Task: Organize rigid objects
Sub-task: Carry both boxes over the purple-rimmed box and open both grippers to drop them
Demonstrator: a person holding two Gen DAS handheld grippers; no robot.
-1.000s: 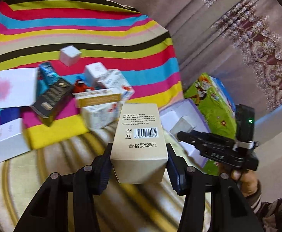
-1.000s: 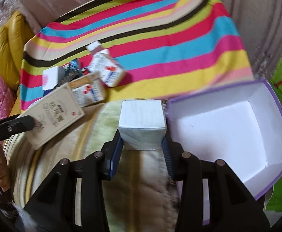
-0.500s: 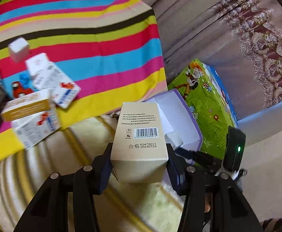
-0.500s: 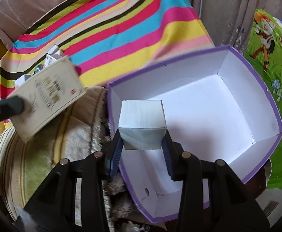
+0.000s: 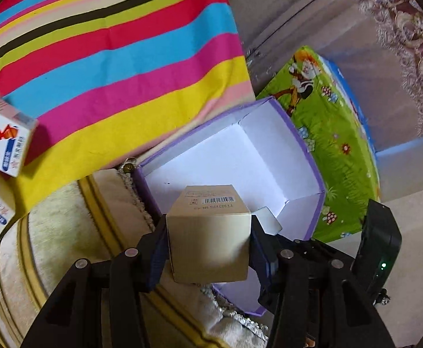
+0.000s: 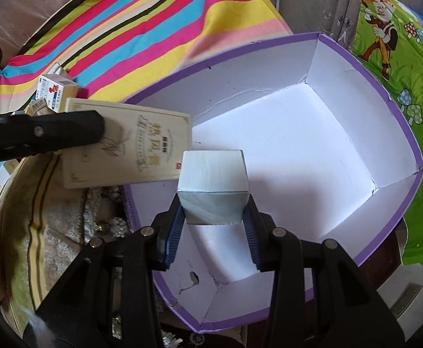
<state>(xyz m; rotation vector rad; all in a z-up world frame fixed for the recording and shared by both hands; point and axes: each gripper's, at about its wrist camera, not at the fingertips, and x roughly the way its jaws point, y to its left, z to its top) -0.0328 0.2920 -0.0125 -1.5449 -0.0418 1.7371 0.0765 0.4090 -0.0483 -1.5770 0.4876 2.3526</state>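
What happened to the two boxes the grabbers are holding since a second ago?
Both were carried from over the bed to the purple box. The silver cube in the right gripper now hangs inside it; the tan carton in the left gripper reaches its edge. Both stay gripped.

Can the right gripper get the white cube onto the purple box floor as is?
Probably yes: right gripper holds white cube over open purple box, whose floor looks bare; tan carton only overlaps its near rim.
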